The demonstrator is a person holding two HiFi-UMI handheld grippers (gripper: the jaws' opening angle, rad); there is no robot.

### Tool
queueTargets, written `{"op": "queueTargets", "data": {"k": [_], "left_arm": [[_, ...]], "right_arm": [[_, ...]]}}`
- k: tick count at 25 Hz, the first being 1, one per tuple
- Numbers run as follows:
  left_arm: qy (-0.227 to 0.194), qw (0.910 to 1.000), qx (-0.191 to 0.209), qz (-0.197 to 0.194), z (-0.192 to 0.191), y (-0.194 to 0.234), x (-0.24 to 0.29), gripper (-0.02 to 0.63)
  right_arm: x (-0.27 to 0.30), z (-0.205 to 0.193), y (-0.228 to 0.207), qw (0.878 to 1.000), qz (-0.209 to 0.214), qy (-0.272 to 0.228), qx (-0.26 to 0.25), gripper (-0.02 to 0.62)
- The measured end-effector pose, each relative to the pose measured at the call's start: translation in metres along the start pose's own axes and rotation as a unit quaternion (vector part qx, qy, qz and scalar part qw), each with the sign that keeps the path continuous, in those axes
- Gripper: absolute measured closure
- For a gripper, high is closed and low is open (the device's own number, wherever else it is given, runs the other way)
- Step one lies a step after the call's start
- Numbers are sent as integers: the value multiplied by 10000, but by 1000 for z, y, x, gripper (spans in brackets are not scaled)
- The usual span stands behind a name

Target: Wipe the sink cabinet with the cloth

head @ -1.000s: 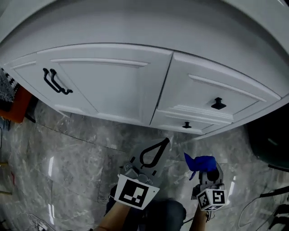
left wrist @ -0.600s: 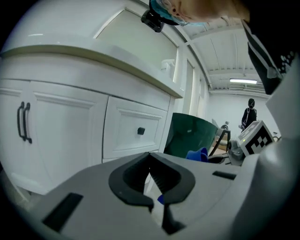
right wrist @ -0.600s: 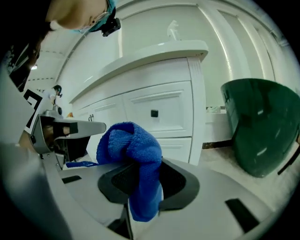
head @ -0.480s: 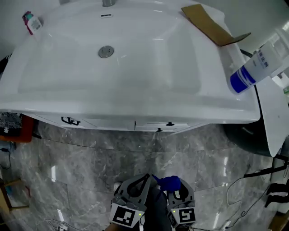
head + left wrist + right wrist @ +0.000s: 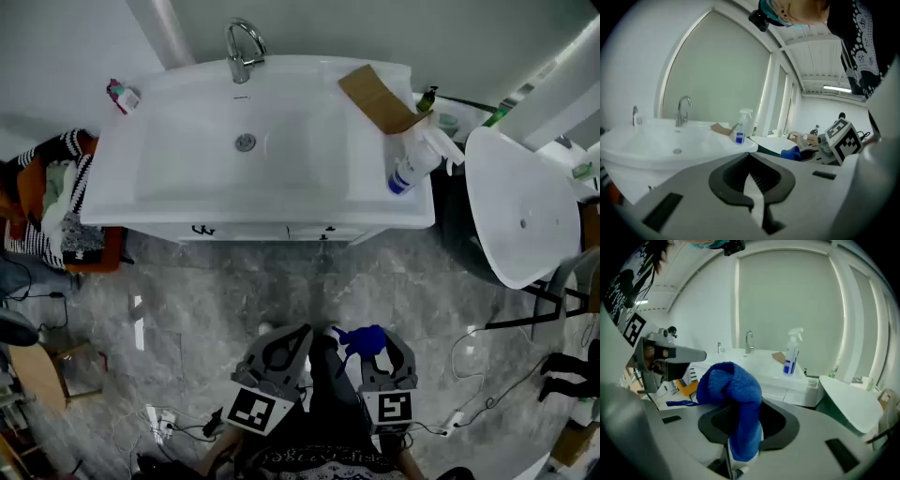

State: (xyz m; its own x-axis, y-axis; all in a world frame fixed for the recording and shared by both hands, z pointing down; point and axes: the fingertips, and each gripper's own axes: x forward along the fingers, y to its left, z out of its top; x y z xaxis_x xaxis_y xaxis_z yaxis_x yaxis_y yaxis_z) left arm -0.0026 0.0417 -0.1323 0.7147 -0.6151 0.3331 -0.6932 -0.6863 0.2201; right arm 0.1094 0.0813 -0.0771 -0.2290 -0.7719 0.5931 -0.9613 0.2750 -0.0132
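Note:
The white sink [image 5: 187,164] sits on a white cabinet whose front [image 5: 253,230] shows as a thin strip with small dark handles. Both grippers are low in the head view, well back from the cabinet over the marble floor. My left gripper [image 5: 302,332] is shut with nothing in it; its jaws meet at the tip [image 5: 749,154]. Beside it, my right gripper [image 5: 367,349] is shut on a blue cloth [image 5: 361,338]. The cloth [image 5: 731,387] bunches over the jaws and hides the fingertips. The sink [image 5: 757,363] lies far ahead in the right gripper view.
On the sink's right rim stand a spray bottle [image 5: 412,169] and a brown cardboard piece [image 5: 380,98]; the faucet [image 5: 242,47] is at the back. A white basin-like object [image 5: 520,206] stands right of the cabinet, striped clothes [image 5: 52,202] left. Cables [image 5: 469,352] lie on the floor.
The view has pulled far back from the cabinet front: the whole sink top now shows, small and distant. Both grippers stay close together at the bottom, the right still holding the cloth.

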Motion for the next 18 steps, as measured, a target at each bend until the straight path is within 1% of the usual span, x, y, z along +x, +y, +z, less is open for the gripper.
{"op": "queueTargets", "data": {"k": [2,3,6,8,10,11,14,18], "left_arm": [[-127,9994,214,220,46,0,-15,606],[-185,9991,226,309,62,-1,-22,606],[-417,9979,147,466,91,-8,-39,606],[-530,9966,258,577,100,-10,-48,606],[-641,9947,483,643,105,-11,-52,606],[-656,9943,515,666,105,-13,-54,606],[-585,9944,449,762,95,-20,-65,606],[-535,9905,575,1131,92,-15,-82,606]], "right_arm": [[-28,25,-6,9999,99,-52,-70,480],[-42,31,-13,9999,98,-107,-89,480],[-74,52,-32,9991,-25,-425,-39,480],[-88,59,-42,9980,-77,-614,156,480],[-94,60,-56,9971,-96,-748,119,480],[-98,59,-62,9966,-92,-812,106,480],[-113,50,-69,9957,-30,-894,244,480],[-128,41,-77,9951,-3,-920,348,480]]}}
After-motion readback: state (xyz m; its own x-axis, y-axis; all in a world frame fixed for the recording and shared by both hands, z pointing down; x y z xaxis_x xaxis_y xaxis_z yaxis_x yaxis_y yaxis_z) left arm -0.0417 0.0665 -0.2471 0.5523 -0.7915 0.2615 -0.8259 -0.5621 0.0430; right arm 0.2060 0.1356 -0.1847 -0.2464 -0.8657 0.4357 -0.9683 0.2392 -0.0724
